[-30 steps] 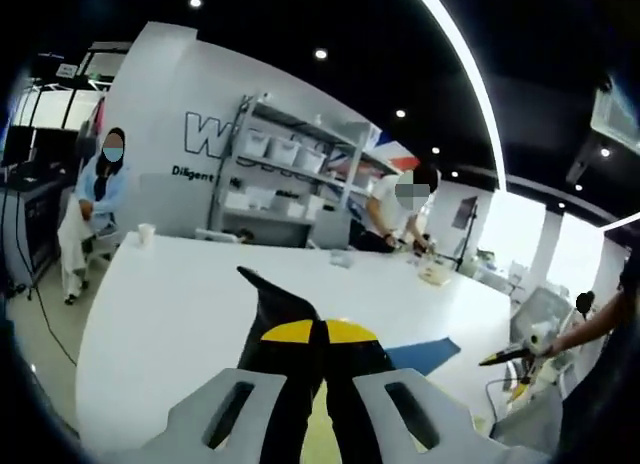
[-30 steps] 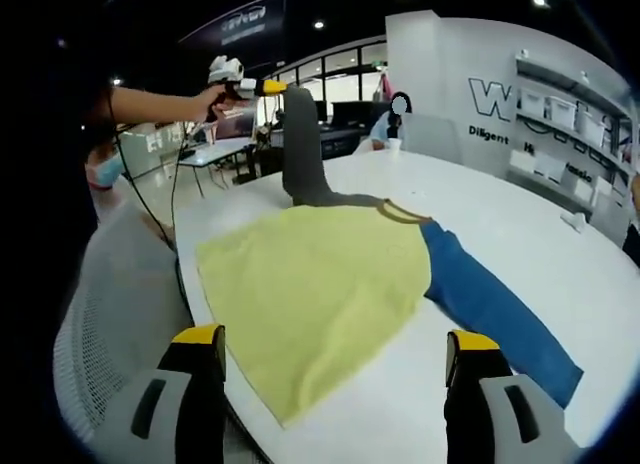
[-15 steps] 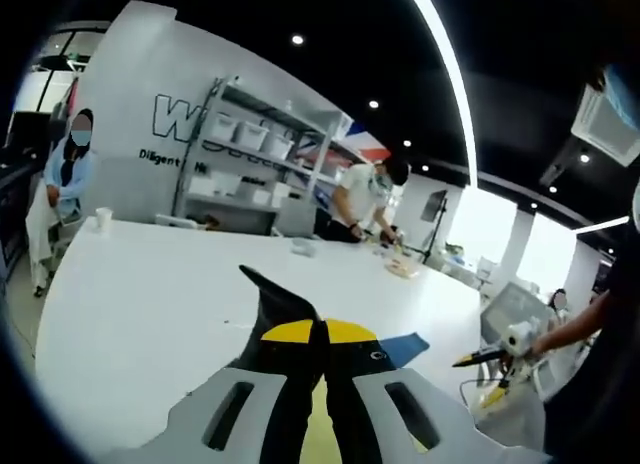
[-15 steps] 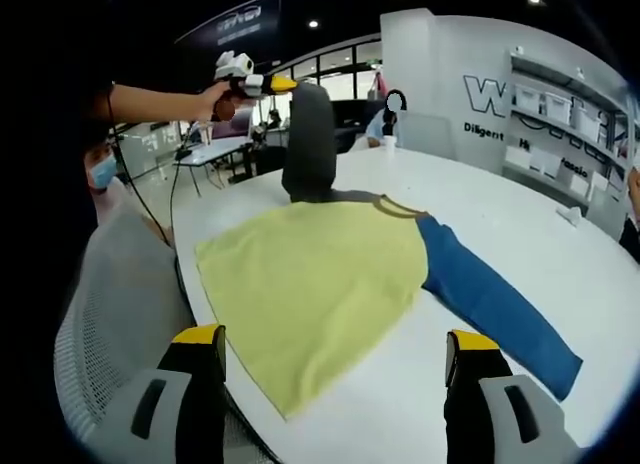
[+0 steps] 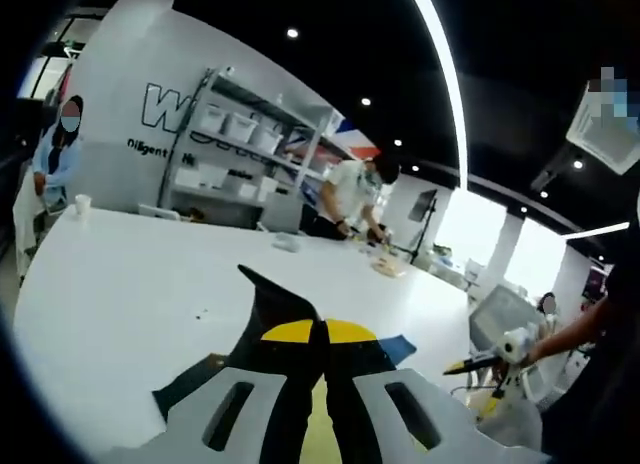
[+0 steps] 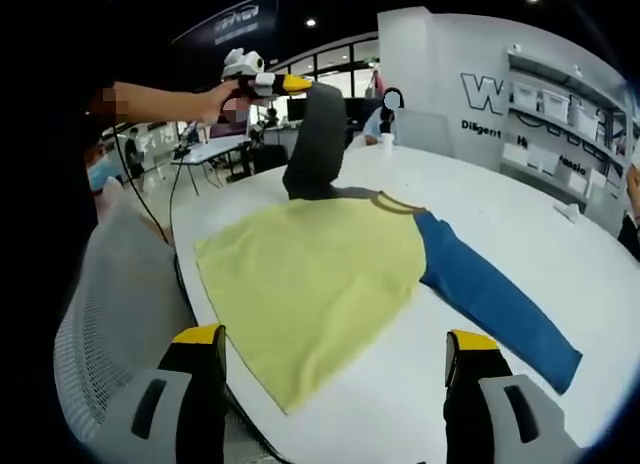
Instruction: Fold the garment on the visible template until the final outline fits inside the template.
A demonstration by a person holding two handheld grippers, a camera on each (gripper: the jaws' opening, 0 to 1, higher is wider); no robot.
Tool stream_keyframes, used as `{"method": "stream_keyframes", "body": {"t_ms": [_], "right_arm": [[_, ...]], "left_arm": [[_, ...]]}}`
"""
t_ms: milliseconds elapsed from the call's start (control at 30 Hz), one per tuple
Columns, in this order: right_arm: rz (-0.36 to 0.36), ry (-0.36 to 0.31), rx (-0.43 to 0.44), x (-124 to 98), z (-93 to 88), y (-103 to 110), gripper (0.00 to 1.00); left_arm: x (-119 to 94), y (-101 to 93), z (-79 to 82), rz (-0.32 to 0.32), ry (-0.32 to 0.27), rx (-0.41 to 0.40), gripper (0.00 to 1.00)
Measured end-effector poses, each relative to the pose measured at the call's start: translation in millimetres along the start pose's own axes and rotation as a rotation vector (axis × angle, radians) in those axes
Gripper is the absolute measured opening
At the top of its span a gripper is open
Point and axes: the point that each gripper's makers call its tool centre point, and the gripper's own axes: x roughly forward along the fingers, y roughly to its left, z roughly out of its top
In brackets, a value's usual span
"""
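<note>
The left tool (image 6: 296,83) is pinching the dark grey sleeve (image 6: 318,134) and holding it up above the white tabletop (image 6: 520,234), while the yellow shirt body (image 6: 310,279) and blue sleeve (image 6: 490,296) are lying flat. The right tool (image 6: 335,359) is hovering with jaws spread wide, gripping nothing (no template outline is discernible). This looks like the first sleeve fold; next, that sleeve needs laying across the yellow body.

garment (image 6: 320,284) spread on table (image 6: 520,224), one sleeve (image 6: 318,134) lifted by left gripper (image 6: 295,83)

Grey tool (image 6: 335,369), yellow-tipped black jaws
</note>
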Motion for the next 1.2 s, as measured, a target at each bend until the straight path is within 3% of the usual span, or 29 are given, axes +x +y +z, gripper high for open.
{"method": "stream_keyframes", "body": {"t_ms": [433, 933, 1200], "right_arm": [[-0.009, 0.001, 0.003, -2.3, -1.8, -0.3, 0.89], [-0.017, -0.002, 0.019, -3.6, -4.2, 0.9, 0.89], [-0.021, 0.005, 0.023, -6.7, -7.9, -0.3, 0.88]], "left_arm": [[42.3, -1.0, -38.4, -0.025, 0.081, -0.021, 0.01], [69.3, -4.9, -91.3, -0.025, 0.193, -0.003, 0.01], [80.0, -10.1, -105.8, -0.026, 0.214, -0.007, 0.01]]}}
